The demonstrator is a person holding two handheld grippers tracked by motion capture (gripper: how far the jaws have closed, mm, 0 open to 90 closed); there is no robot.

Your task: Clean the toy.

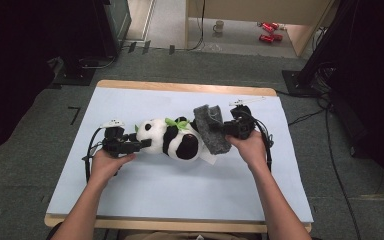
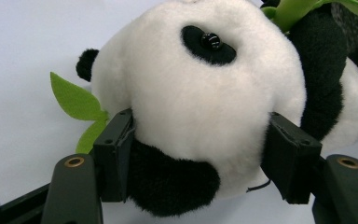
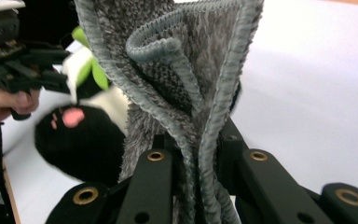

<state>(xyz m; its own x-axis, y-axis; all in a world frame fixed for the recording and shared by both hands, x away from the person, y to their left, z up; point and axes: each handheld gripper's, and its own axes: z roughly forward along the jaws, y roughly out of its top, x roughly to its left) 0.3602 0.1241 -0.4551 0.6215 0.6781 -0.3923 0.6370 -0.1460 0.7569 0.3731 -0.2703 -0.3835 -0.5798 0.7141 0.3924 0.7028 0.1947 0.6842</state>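
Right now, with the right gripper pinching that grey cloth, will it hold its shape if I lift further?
Probably not. The grey cloth already folds and curls above the right gripper, so it looks floppy. Its fuzzy knit may drag on the panda it touches. It seems light.

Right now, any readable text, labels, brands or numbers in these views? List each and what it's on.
None readable.
Black-and-white plush panda: no tag or lettering shows.
Grey knitted fabric piece: no label shows.
Pale blue table mat: plain, no markings.
Red cans on the floor at the back: any print is too small and blurred to read.
White mug beside them: too small to tell.
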